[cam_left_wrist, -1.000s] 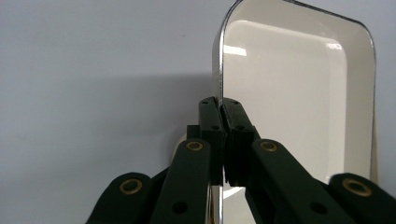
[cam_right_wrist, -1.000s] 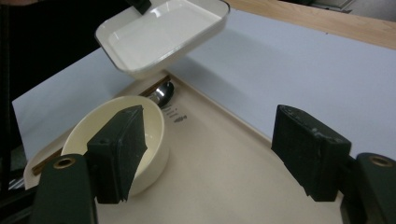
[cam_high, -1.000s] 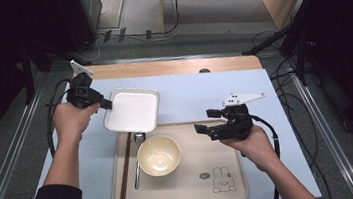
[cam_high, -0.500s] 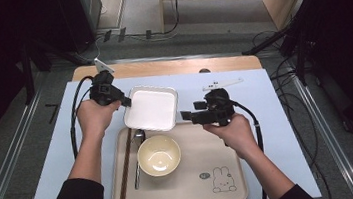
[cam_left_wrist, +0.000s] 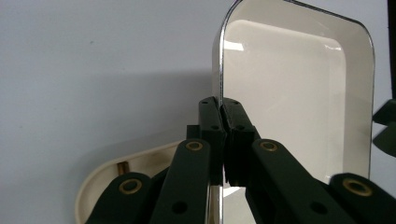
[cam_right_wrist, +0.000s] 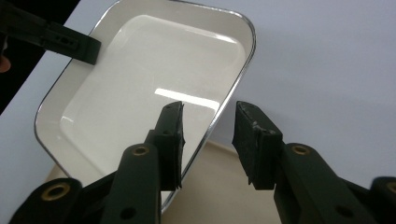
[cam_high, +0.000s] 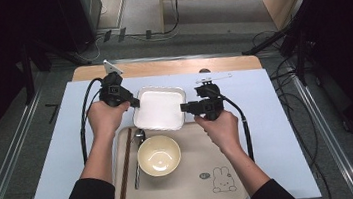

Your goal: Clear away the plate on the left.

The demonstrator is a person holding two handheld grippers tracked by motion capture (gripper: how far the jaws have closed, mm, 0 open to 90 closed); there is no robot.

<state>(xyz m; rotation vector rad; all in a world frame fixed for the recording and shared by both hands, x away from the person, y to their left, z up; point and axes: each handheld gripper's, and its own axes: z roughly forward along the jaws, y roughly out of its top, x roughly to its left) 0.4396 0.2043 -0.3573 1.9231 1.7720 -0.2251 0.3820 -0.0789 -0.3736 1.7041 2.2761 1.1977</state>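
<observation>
A white rectangular dish (cam_high: 159,109) with a thin metal-looking rim hangs over the far edge of the beige tray (cam_high: 195,193). My left gripper (cam_high: 134,103) is shut on the dish's left rim; in the left gripper view its jaws (cam_left_wrist: 222,105) pinch that rim of the dish (cam_left_wrist: 299,93). My right gripper (cam_high: 184,107) is at the dish's right rim. In the right gripper view its jaws (cam_right_wrist: 210,121) straddle the rim of the dish (cam_right_wrist: 140,93) and have just been closing. A gap still shows, so the pads do not press.
On the tray stand a cream bowl (cam_high: 158,155), a spoon (cam_high: 138,154) and brown chopsticks (cam_high: 124,168) along its left side. A pale blue mat (cam_high: 279,133) covers the table. Cables trail from both grippers. Dark stands flank the table.
My left gripper has carried the dish to the right, over the tray's far edge. My right gripper has moved left to the dish's right rim, and its jaws have narrowed around it.
</observation>
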